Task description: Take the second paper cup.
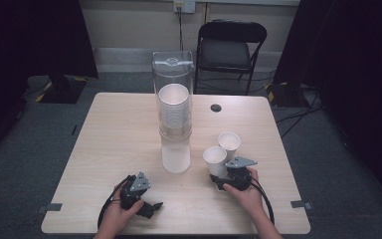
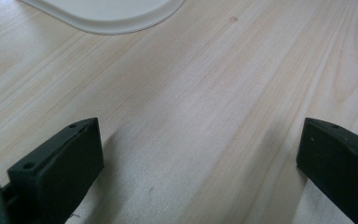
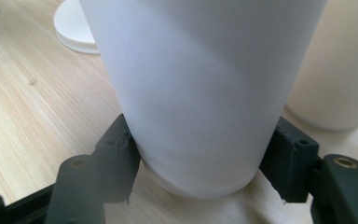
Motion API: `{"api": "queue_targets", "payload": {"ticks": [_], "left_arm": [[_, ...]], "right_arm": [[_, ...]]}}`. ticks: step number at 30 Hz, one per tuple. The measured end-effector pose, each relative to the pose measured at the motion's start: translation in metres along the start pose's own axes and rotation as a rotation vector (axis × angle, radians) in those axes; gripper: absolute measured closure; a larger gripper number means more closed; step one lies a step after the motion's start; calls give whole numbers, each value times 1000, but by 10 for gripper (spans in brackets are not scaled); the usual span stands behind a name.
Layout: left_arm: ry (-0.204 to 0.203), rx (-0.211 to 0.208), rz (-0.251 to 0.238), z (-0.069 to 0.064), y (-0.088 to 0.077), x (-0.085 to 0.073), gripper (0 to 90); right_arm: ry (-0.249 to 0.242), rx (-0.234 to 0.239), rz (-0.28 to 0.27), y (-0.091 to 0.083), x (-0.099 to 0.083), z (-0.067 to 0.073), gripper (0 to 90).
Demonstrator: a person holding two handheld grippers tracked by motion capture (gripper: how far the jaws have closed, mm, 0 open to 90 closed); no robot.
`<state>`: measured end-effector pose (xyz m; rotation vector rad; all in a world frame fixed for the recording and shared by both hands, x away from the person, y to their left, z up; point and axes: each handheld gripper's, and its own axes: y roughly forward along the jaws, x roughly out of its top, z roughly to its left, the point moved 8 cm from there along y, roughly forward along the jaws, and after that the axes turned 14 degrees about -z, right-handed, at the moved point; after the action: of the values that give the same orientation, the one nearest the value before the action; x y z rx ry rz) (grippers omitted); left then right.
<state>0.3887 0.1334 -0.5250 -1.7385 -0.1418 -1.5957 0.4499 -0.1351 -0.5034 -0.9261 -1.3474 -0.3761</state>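
My right gripper (image 1: 219,176) is shut on a white paper cup (image 1: 215,158) that stands upright at the table's right front. In the right gripper view the black pads (image 3: 121,154) press on both sides of the cup (image 3: 196,93) near its base. A second white cup (image 1: 229,142) stands just behind it, close by or touching (image 3: 335,70). A tall clear tube (image 1: 173,69) in mid-table holds a stack of white cups (image 1: 174,107). My left gripper (image 1: 146,198) rests at the front left, open (image 2: 200,154) over bare wood.
The wooden table (image 1: 119,139) has a small dark round hole (image 1: 216,107) at the back right. A black folding chair (image 1: 231,47) stands beyond the far edge. The stack's white bottom rim (image 2: 107,14) lies ahead of the left jaws.
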Motion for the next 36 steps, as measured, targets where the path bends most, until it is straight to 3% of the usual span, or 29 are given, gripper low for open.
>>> {"api": "queue_targets", "payload": {"ticks": [6, 14, 24, 36], "left_arm": [[5, 3, 2, 0, 0, 0, 0], [4, 2, 2, 0, 0, 0, 0], [4, 2, 3, 0, 0, 0, 0], [-1, 0, -2, 0, 0, 0, 0]], "right_arm": [[4, -9, 35, -5, -5, -6, 354], [29, -13, 35, -10, -8, -11, 347], [13, -25, 39, -16, -11, -16, 336], [-8, -46, 56, -22, -15, -19, 254]]}}
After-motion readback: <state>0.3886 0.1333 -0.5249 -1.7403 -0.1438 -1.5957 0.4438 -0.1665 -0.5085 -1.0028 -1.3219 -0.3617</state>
